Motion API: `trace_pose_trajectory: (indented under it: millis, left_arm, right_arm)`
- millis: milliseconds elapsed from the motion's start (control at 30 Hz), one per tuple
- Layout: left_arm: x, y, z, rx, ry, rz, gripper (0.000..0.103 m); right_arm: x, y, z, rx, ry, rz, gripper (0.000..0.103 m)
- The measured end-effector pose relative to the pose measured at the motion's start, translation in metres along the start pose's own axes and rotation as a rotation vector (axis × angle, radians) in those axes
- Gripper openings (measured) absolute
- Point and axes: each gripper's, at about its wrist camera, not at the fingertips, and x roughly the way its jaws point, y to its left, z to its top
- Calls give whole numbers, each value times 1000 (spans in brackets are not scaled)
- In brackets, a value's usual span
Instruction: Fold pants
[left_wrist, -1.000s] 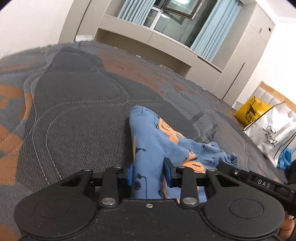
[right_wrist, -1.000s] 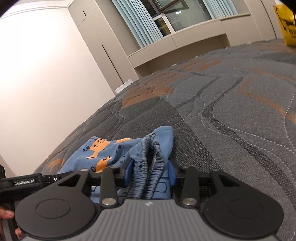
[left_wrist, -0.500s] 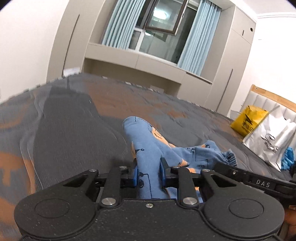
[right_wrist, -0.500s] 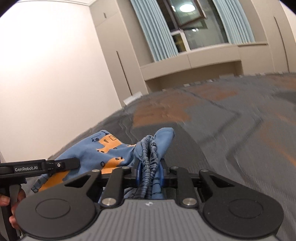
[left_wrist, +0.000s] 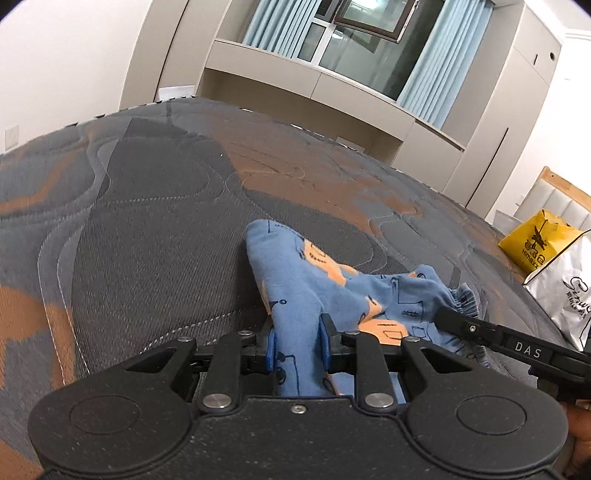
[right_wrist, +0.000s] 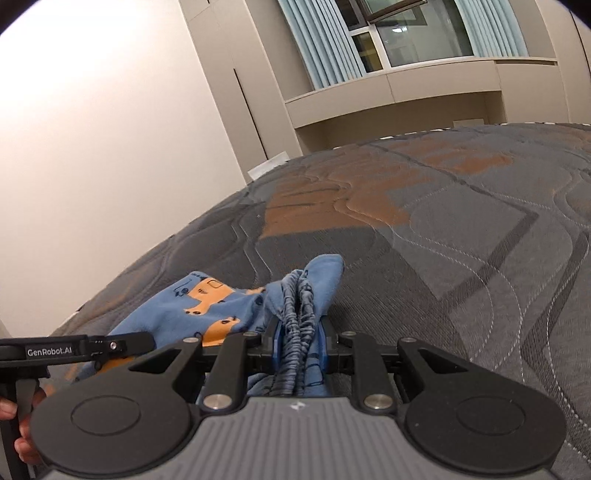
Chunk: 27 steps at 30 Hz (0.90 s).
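Left wrist view: our left gripper (left_wrist: 297, 347) clamped on pants (left_wrist: 332, 291) leg; right gripper (right_wrist: 298, 345) fingers clamped on gathered waistband. Pants bunched mid-bed (left_wrist: 155, 236). Step: holding both ends. Next, we judge: spread flat, then fold.

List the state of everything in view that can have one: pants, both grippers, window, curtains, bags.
pants: bunched, gripped at both ends
left gripper: jaws shut on a pant fold
right gripper: jaws shut on the elastic waistband
window: sash tilted open
curtains: drawn aside
yellow bag: upright
silver bag: upright
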Motion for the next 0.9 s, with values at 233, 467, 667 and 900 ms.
trace_pose_trajectory:
  millis: [233,467,667,900]
  left_arm:
    - [1,1,-4,1,-2,5,29]
    - [-8,-5,-6,8,-24,29,46]
    - [-22,-10,-6,18,-52,49,58]
    - [-53,-22,-11,45,-116,90,88]
  right_arm:
    - [0,1,-6,-4,-7,-4,26]
    - [-2,1,-4,2,-4,-21,39]
    - [-7,3,-5,-11,-23,-43,58]
    - [-32,12,-7,-31,-73,-76,89]
